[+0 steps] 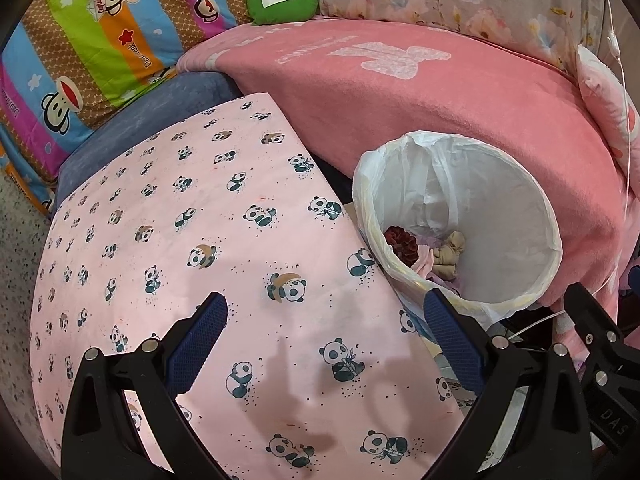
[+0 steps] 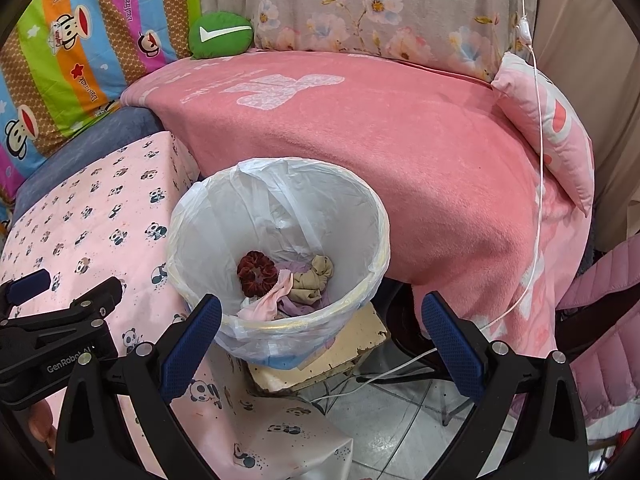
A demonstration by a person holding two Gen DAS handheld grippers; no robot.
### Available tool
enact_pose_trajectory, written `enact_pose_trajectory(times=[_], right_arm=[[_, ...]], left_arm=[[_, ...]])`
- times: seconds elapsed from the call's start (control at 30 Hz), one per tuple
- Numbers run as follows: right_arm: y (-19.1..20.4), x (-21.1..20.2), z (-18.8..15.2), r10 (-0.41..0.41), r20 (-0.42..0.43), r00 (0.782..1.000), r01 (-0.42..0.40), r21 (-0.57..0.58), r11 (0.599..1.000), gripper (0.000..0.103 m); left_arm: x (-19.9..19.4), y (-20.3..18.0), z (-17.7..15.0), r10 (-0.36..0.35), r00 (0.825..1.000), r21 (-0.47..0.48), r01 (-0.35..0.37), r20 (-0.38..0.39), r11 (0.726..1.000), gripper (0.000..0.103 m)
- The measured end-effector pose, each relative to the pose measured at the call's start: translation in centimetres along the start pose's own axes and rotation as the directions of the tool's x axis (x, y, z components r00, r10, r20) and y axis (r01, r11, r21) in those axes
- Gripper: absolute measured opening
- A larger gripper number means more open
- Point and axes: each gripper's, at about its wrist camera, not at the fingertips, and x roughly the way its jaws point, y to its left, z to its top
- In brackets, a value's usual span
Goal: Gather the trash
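Note:
A round bin (image 2: 376,240) lined with a white plastic bag stands on a worn cream block beside the table. Inside it lie a dark red scrunchie (image 2: 257,273), a tan knotted cloth (image 2: 314,280) and pink and lilac fabric scraps (image 2: 272,300). The same bin (image 1: 532,216) shows at the right of the left wrist view, with the scrunchie (image 1: 402,245) inside. My left gripper (image 1: 325,310) hangs open over the panda-print tablecloth (image 1: 192,216), holding nothing. My right gripper (image 2: 321,312) is open just above the bin's near rim, also holding nothing. The left gripper (image 2: 44,292) appears at the left edge of the right wrist view.
A pink blanket (image 2: 380,132) covers the sofa behind the bin. A green cushion (image 2: 220,34), striped cartoon bedding (image 2: 68,52) and a pink pillow (image 2: 556,132) sit around it. White cables (image 2: 536,216) hang down to the tiled floor (image 2: 400,432). A pink padded chair (image 2: 604,320) is at the right.

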Motion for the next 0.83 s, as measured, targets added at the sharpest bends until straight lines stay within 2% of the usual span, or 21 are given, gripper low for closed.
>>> enact_pose_trajectory(times=[0.83], right_arm=[[0.36,0.16,-0.18,0.000,0.001,1.000,0.000,-0.001,1.000,0.099]], left_arm=[[0.38,0.27,-0.28,-0.031,0.999,-0.007,0.031,-0.022,0.999,0.094]])
